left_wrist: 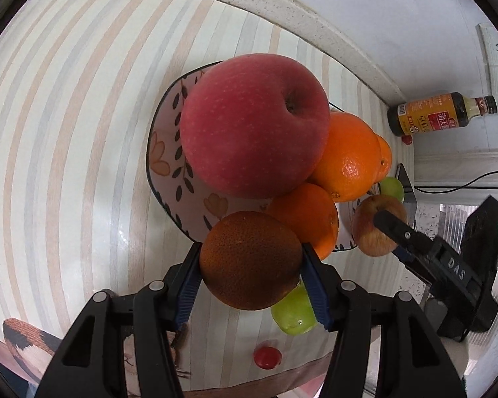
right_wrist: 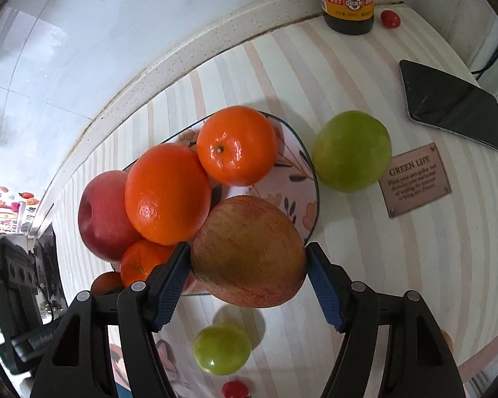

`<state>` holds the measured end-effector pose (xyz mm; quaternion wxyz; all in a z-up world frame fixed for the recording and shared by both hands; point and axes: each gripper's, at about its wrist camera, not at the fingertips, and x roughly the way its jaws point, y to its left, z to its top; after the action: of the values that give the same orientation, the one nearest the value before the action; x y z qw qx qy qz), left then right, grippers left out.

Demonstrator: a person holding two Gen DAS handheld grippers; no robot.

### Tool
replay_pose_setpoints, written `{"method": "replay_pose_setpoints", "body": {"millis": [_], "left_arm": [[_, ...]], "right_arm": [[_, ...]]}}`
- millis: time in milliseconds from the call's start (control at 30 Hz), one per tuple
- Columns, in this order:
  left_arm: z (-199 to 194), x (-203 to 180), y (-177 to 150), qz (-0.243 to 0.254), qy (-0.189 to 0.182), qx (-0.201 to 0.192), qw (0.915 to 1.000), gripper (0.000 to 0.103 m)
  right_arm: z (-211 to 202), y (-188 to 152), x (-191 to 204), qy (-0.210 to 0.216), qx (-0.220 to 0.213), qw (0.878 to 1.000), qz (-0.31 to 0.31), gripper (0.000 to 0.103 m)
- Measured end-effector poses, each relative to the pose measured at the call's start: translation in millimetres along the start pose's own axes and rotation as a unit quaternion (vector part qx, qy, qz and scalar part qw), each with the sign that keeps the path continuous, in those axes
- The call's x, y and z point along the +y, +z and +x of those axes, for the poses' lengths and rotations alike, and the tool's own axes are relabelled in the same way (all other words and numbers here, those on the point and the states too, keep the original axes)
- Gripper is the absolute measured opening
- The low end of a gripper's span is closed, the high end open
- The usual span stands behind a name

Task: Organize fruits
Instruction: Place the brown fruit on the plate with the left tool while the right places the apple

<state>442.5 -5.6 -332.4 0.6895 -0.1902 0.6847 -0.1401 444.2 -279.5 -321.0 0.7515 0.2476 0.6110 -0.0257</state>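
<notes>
through my left wrist view, the left gripper (left_wrist: 249,267) had its jaws pinching a dark orange (left_wrist: 250,260) at six o'clock, just over the near rim of the plate (left_wrist: 164,152). the big red apple (left_wrist: 254,124) sat at the plate's centre, with three oranges (left_wrist: 347,157) crowded at its four o'clock. a green fruit (left_wrist: 293,313) lay on the striped tabletop (left_wrist: 66,132) under the dark orange, a cherry tomato (left_wrist: 266,357) beyond it at six o'clock. in my right wrist view, the right gripper (right_wrist: 247,273) had its jaws clamped on a reddish-yellow apple (right_wrist: 249,252) above the plate's near edge. a second green fruit (right_wrist: 352,151) rested at two o'clock, a sauce bottle (right_wrist: 348,0) at twelve.
</notes>
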Motion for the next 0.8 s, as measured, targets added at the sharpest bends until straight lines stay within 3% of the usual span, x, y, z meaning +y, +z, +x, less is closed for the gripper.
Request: {"method": "replay_pose_setpoints", "body": {"millis": [100, 200, 533, 733, 800], "left_arm": [[0, 4, -1, -0.004, 0.016, -0.005, 0.9999, 0.055], [2, 9, 1, -0.019, 0.005, -0.008, 0.9998, 0.055], [6, 7, 6, -0.014, 0.021, -0.026, 0.9994, 0.054], [5, 9, 5, -0.029, 0.024, -0.022, 0.999, 0.055], [2, 6, 5, -0.032, 0.034, -0.019, 0.9987, 0.055]], "right_arm": [[7, 2, 0, 0.0, 0.004, 1.0, 0.003, 0.072], [17, 6, 5, 0.002, 0.006, 1.0, 0.005, 0.072], [23, 9, 13, -0.012, -0.003, 1.0, -0.01, 0.072], [32, 13, 19, -0.002, 0.014, 1.0, -0.01, 0.073], [35, 15, 21, 0.008, 0.02, 1.0, -0.009, 0.083]]}}
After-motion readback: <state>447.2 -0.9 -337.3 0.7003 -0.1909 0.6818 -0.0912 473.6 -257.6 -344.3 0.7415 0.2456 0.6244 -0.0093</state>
